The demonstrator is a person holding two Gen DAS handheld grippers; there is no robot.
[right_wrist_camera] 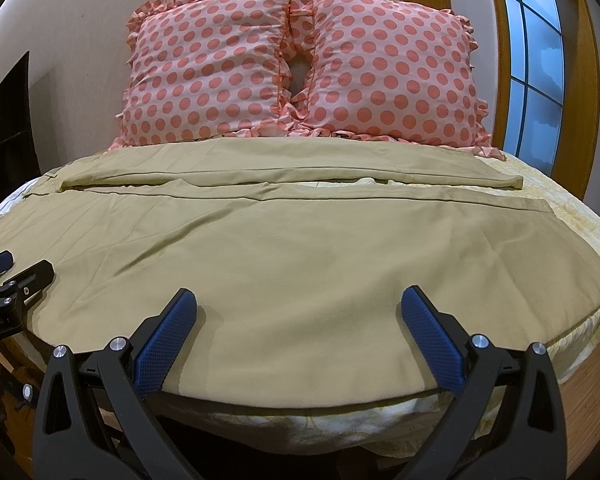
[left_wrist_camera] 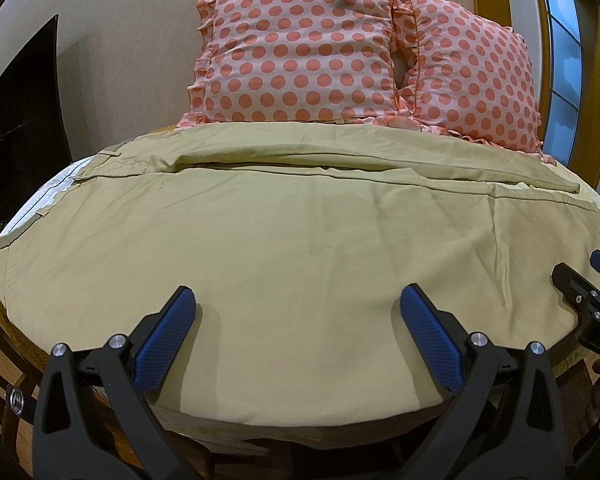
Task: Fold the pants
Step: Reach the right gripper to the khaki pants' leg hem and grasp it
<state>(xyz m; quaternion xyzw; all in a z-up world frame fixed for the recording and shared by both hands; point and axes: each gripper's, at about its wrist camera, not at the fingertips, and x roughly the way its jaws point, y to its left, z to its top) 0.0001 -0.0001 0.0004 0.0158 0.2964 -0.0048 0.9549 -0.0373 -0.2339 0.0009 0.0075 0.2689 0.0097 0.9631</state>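
- Dotted pillows (right_wrist_camera: 300, 68) back the bed (right_wrist_camera: 572, 216).
- Pants (left_wrist_camera: 300, 240) lie flat ahead of both tongs, legs side by side.
- Left tongs (left_wrist_camera: 298, 304) and right tongs (right_wrist_camera: 300, 304) are spread, holding nothing.
- Folding looks unstarted; next, pinch the near edge.

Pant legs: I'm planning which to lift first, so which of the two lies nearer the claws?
The wide leg spread across the foreground lies nearest, directly beyond both open claws; the other leg lies farther back, by the polka-dot pillows.

Pillows (right_wrist_camera: 300, 68) block far side; pants (right_wrist_camera: 300, 264) cover bed.
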